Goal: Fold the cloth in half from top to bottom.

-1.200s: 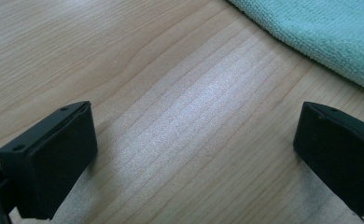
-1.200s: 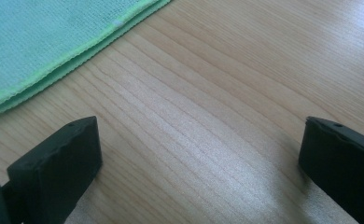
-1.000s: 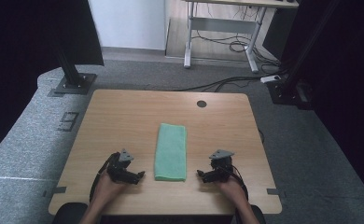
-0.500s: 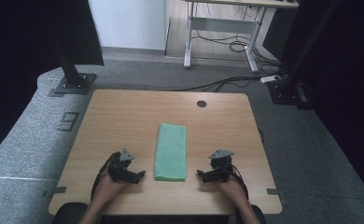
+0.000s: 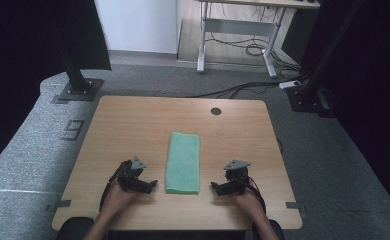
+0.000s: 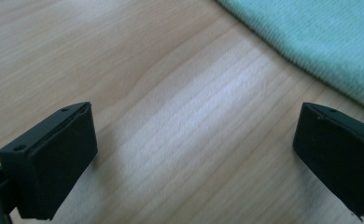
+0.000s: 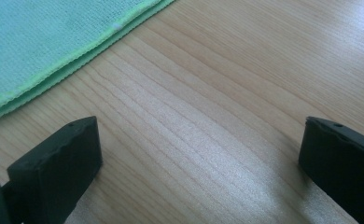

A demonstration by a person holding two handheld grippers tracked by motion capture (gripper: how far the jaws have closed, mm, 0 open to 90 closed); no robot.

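Grey carpet surrounds a pale wooden bench (image 5: 133, 125), with a second desk's metal legs (image 5: 235, 35) and loose cables against the far wall. On the bench lies a folded green towel (image 5: 184, 162), a long rectangle running away from the person, set a little nearer the front edge than the middle. Its layered, stitched edge shows in the right gripper view (image 7: 54, 51) (at the upper left), and a corner of it crosses the upper right of the left gripper view (image 6: 320, 42).

To the towel's left, the left claw (image 5: 152, 186) rests low over the wood near the towel's front corner, held by the person's left hand (image 5: 115, 195). Its jaws stand wide apart with only bare wood between them. On the other side the right claw (image 5: 216, 188), in the right hand (image 5: 247, 197), points toward the towel, jaws likewise spread over bare bench, gripping nothing.
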